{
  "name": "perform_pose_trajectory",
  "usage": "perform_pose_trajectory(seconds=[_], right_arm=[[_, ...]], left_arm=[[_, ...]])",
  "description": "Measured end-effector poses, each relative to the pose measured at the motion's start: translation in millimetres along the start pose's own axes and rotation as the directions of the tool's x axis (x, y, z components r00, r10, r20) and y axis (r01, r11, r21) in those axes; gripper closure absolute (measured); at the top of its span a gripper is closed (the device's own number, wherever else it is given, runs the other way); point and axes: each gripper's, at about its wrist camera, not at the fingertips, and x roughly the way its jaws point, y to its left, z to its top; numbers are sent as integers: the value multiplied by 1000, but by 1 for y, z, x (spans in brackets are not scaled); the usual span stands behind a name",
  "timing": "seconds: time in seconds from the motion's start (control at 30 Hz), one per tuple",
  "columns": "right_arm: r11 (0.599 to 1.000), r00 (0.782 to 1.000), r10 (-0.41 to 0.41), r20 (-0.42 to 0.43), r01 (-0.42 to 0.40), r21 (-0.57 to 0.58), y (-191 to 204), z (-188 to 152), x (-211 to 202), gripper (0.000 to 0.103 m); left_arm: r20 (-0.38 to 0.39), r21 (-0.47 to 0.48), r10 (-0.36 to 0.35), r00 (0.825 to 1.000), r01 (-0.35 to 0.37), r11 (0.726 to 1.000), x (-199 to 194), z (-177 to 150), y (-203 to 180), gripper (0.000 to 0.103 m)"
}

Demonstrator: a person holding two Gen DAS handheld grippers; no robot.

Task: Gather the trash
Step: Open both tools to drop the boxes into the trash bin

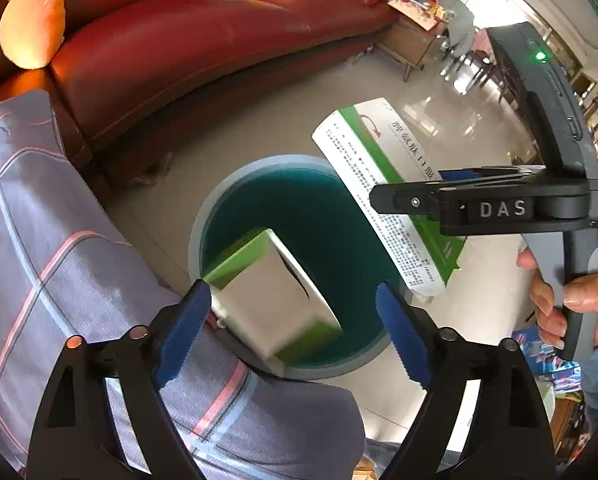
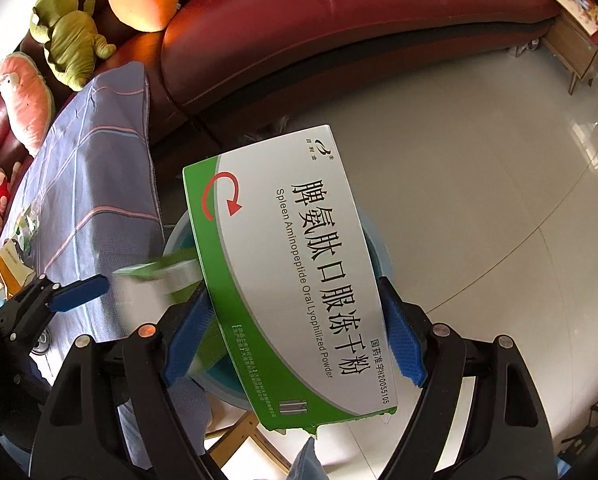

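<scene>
The left gripper stands with its jaws wide apart over the teal trash bin; a small green-and-white carton, blurred, sits between the pads, apparently loose and tipping into the bin's mouth. It looks let go right there so it falls inside. The right gripper is clamped across a large green-and-white medicine box, held tilted above the same bin, probably next to drop. A plaid cloth and a red sofa lie beyond.
</scene>
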Motion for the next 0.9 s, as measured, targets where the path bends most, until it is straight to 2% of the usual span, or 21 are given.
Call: perform_pose_trajectory(seconds=[0.07,0.13,0.23,0.33,0.5,0.57,0.9], right_arm=[[1000,1000,-3,6,3,5,0,1,0,27],[1000,1000,-4,15,3,15,-1,3,-3,27],[1000,1000,-3,13,3,10,-1,0,-8,27],[1000,1000,-3,2,3,-3,2,-3,-7,27],[1000,1000,0,-25,-1,-7,9,-2,5,26],[1000,999,-11,-34,11,1,11,-2,8,18],[999,998,-44,-42,44,-4,22,-11,1,17]], left_arm=[[13,21,-8,1000,8,1000,-1,0,-4,16],[15,32,26,1000,-26,999,1,2,-6,16],[11,21,9,1000,-10,1000,0,2,-6,16],[21,28,26,999,-26,999,-5,-3,-3,16],[20,2,46,999,-46,999,-9,-15,10,12],[21,-10,52,998,-52,999,-12,-20,14,11],[35,-57,64,997,-62,996,-30,-36,35,11]])
